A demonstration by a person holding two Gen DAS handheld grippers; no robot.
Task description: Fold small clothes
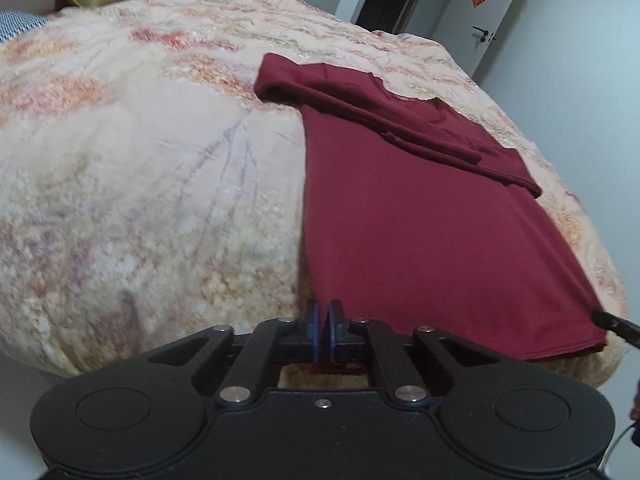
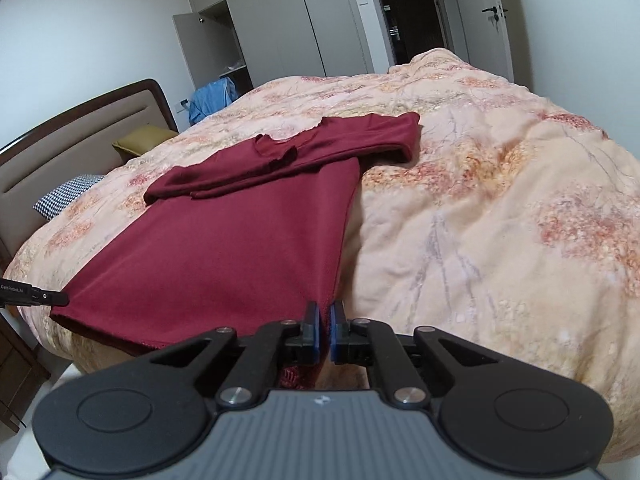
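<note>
A dark red T-shirt point(image 1: 420, 216) lies flat on the bed, both sleeves folded in across the chest; it also shows in the right wrist view point(image 2: 224, 248). My left gripper point(image 1: 324, 320) is shut on the shirt's near left hem corner. My right gripper point(image 2: 325, 320) is shut on the near right hem corner. The tip of the right gripper point(image 1: 616, 322) shows at the hem's right corner in the left wrist view. The left gripper's tip point(image 2: 40, 297) shows at the hem's left corner in the right wrist view.
The bed carries a peach floral quilt point(image 1: 140, 160), also in the right wrist view point(image 2: 500, 200). A headboard point(image 2: 72, 136), olive cushion point(image 2: 140, 140) and checked pillow point(image 2: 68, 196) are at the far left. Wardrobes point(image 2: 280, 20) and a door point(image 2: 488, 12) stand behind.
</note>
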